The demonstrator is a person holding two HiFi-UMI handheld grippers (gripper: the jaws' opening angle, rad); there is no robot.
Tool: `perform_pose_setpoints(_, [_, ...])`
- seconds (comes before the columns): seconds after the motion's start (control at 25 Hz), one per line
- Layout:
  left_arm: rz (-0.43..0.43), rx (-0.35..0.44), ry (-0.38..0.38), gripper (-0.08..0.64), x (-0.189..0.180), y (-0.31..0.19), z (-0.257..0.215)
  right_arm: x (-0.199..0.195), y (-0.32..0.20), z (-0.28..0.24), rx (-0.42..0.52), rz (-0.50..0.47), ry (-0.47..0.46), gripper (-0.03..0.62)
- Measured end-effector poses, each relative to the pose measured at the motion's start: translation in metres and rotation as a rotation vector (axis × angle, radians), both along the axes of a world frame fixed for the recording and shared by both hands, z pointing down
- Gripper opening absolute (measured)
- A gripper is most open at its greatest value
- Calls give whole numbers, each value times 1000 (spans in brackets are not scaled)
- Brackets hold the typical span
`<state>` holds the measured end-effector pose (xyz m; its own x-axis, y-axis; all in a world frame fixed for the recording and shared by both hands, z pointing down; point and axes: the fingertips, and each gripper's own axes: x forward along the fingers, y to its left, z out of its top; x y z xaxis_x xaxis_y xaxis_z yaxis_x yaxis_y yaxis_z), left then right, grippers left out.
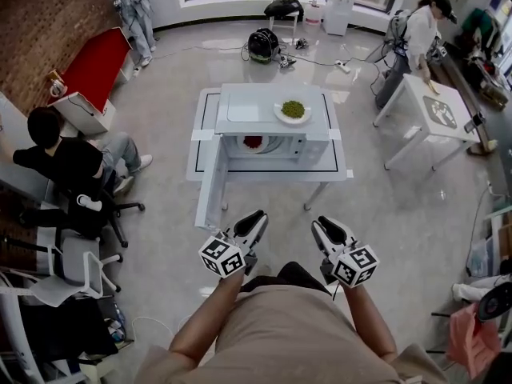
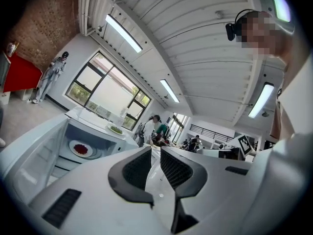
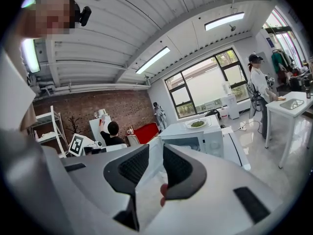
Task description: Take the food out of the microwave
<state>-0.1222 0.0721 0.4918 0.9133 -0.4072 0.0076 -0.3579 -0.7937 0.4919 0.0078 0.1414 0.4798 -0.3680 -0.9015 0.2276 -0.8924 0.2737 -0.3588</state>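
A white microwave (image 1: 272, 102) stands on a white table (image 1: 340, 170), its door (image 1: 210, 182) swung open to the left. Inside lies a white plate of red food (image 1: 254, 142), which the left gripper view also shows as the red food plate (image 2: 81, 149). A plate of green food (image 1: 293, 110) sits on the microwave's top. My left gripper (image 1: 254, 224) and right gripper (image 1: 326, 229) hang close to my body, well short of the table. Both point toward the microwave. Each has its jaws apart with nothing between them, as the left gripper (image 2: 155, 168) and right gripper (image 3: 155, 168) views confirm.
A seated person (image 1: 68, 162) and office chairs (image 1: 80, 266) fill the left side. At the right a person (image 1: 416, 38) stands by a second white table (image 1: 436, 114). A dark bag (image 1: 262, 45) and cables lie on the floor behind the microwave table. Bare floor separates me from the table.
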Motion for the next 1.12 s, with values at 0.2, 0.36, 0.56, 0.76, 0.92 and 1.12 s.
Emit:
perform_pose_setpoints(0.2, [-73, -15, -53, 48, -16, -19, 7, -5, -28, 12, -17, -44, 34, 78])
perform_pose_setpoints(0.36, [-108, -18, -94, 48, -26, -36, 4, -6, -58, 24, -33, -97, 91, 78])
perform_pose_setpoints(0.56, [-178, -7, -148, 48, -33, -75, 2, -8, -108, 40, -49, -176, 156, 78])
perform_pose_setpoints(0.76, [-218, -57, -184, 48, -16, -111, 9, -2, -158, 52, -52, -241, 248, 78])
perform_pose_setpoints(0.92, [-241, -62, -225, 48, 3, -132, 11, 11, -191, 78, -113, -256, 247, 78])
perform_pose_setpoints(1.12, [-293, -70, -246, 49, 17, -154, 19, 16, -232, 103, -109, -311, 312, 78])
